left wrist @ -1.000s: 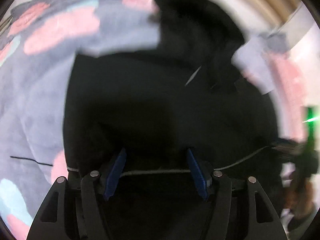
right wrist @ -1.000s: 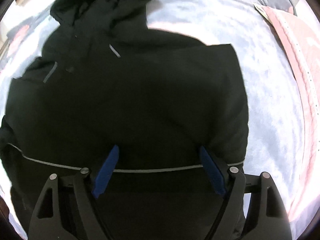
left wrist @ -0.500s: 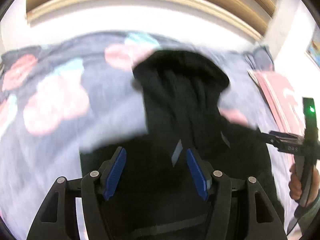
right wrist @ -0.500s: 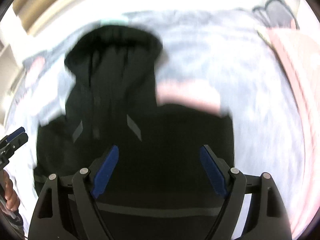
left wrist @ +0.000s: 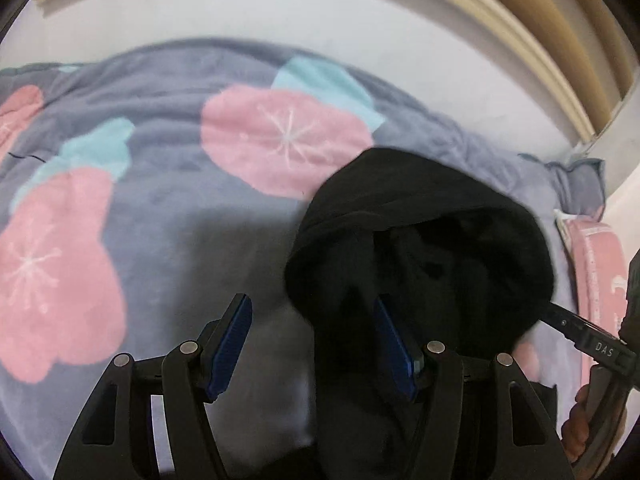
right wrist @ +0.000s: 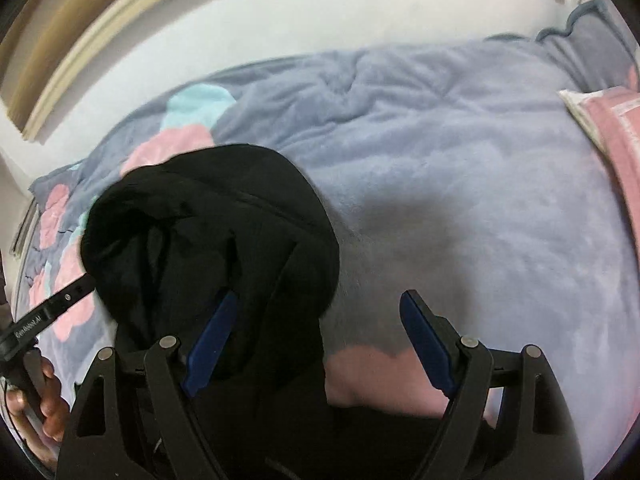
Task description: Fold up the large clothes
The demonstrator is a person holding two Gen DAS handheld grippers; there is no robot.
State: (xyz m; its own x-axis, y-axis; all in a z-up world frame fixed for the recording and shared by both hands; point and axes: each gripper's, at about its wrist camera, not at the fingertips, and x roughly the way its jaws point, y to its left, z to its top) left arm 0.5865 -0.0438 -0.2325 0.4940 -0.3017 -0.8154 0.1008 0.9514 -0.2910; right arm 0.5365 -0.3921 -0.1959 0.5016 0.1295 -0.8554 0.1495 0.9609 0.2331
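A grey-blue blanket (left wrist: 168,216) with pink and teal blotches covers the bed, a pale wall behind it. The black hoodie (left wrist: 420,264) lies at centre, its hood towards twelve o'clock. The left gripper (left wrist: 314,344) stands spread and empty over the hood's nine o'clock edge; the right gripper (right wrist: 318,340), spread, has just been closing slightly, nothing pinched. Judging by this, the hood is the step in hand; next, both should pinch its rim and fold it down. The far grippers read "DAS" (left wrist: 604,347) and, blurrily, "GenRobot.AI" (right wrist: 28,326).
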